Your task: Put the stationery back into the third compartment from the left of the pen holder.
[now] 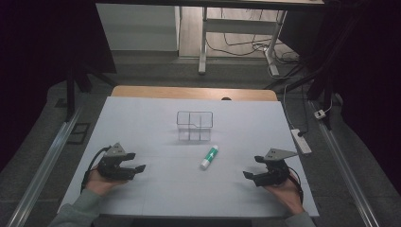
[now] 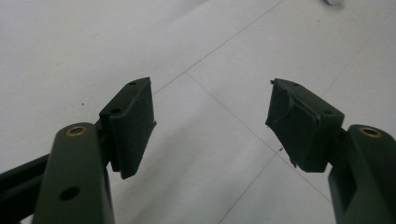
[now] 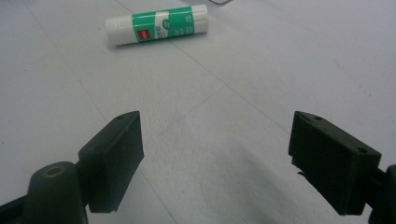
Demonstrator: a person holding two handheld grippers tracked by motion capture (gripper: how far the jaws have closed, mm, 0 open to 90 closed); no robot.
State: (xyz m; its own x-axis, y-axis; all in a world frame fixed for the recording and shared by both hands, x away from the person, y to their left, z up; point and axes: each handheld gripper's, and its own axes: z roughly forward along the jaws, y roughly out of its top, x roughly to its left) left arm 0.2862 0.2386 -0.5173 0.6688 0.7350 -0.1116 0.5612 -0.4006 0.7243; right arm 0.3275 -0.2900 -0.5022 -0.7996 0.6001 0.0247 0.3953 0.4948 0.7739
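Both the left gripper [image 1: 138,162] and right gripper [image 1: 252,166] sat wide open and empty; we judged the glue stick [image 1: 209,157] awaited grasping, likely for the clear organizer [image 1: 194,126].

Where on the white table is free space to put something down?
Bare stretches lie between the left claw and the glue stick, and between the stick and the right claw. The table is crowded only around the clear organizer with the stick before it.
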